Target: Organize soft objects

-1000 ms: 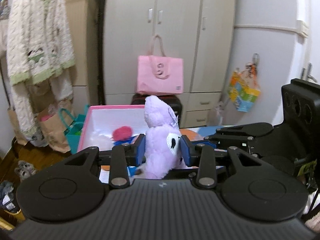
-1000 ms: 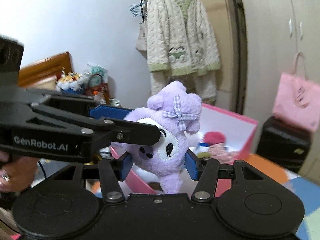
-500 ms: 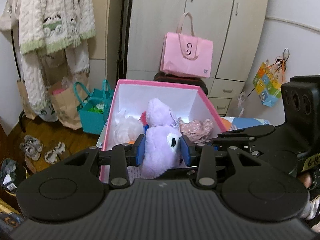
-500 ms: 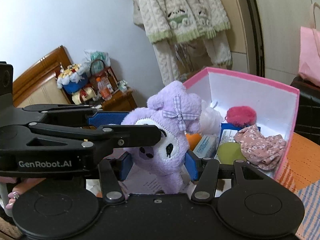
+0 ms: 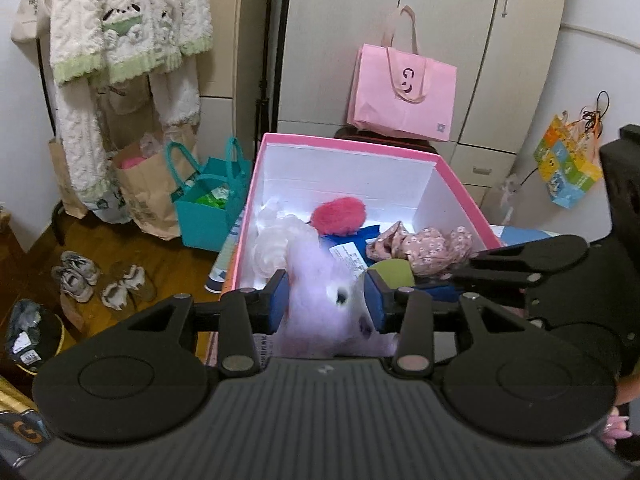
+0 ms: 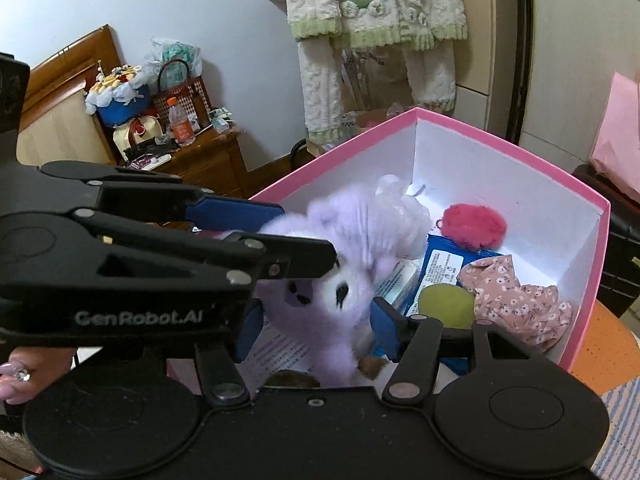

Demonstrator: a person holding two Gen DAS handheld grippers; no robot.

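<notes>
A purple plush toy point(image 5: 324, 300) is blurred with motion between the fingers of both grippers, over the near end of a pink box point(image 5: 348, 146) with white inner walls. My left gripper point(image 5: 326, 304) stands around the toy with its blue pads beside it. My right gripper point(image 6: 316, 320) also stands around the toy point(image 6: 332, 280); its pads look slightly apart from it. In the box point(image 6: 520, 156) lie a pink pompom point(image 6: 474, 226), a floral cloth point(image 6: 516, 300), a green round thing point(image 6: 446, 306) and a blue packet point(image 6: 444, 264).
A teal bag point(image 5: 210, 208) and paper bags stand left of the box on the wooden floor, with shoes point(image 5: 100, 280). A pink tote point(image 5: 402, 92) sits behind the box before the wardrobe. A wooden nightstand point(image 6: 200, 156) with clutter is at the left in the right wrist view.
Both grippers moved forward and tilted down over the box. The toy, upright before, is now tipped head-down and blurred, and both pairs of jaws look wider around it.
</notes>
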